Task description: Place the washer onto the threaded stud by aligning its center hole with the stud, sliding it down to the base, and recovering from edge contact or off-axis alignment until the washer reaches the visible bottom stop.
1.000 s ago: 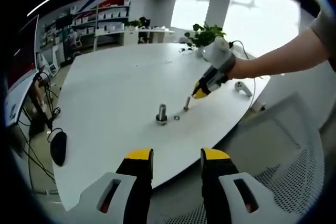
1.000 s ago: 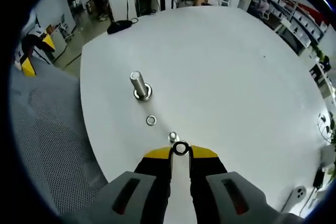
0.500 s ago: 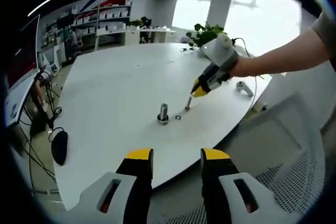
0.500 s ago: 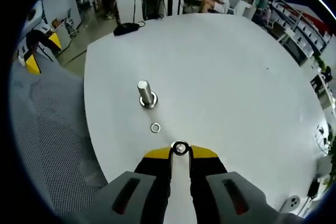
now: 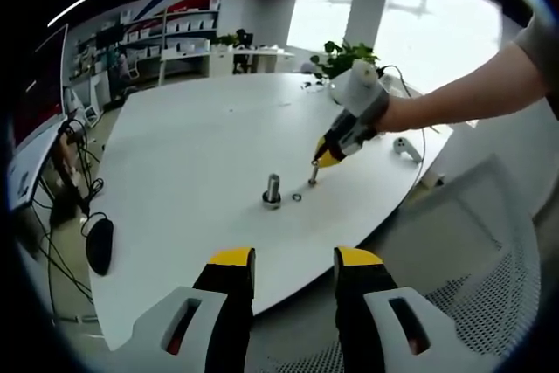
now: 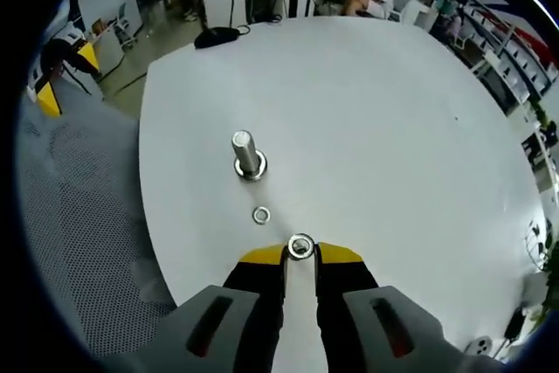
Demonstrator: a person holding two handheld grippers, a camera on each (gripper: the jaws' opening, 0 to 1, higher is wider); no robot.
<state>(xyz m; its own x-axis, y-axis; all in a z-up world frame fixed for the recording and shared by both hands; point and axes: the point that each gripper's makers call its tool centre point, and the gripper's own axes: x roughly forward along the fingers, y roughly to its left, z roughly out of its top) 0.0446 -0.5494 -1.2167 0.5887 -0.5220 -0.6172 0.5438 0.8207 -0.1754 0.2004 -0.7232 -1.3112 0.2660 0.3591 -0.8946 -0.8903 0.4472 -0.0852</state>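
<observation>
The right gripper (image 6: 300, 255) is clenched on a small silver metal washer (image 6: 300, 246), held just above a thin steel stud (image 5: 313, 172) on the white round desk (image 6: 376, 128). Another washer (image 6: 260, 215) lies flat between it and a thick upright threaded stud (image 6: 247, 153). The left gripper (image 5: 294, 261) hangs released off the desk's edge.

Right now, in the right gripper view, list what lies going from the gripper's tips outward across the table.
Right gripper shut on a washer → loose washer flat on the white table → upright threaded stud → black mouse at the far edge.
</observation>
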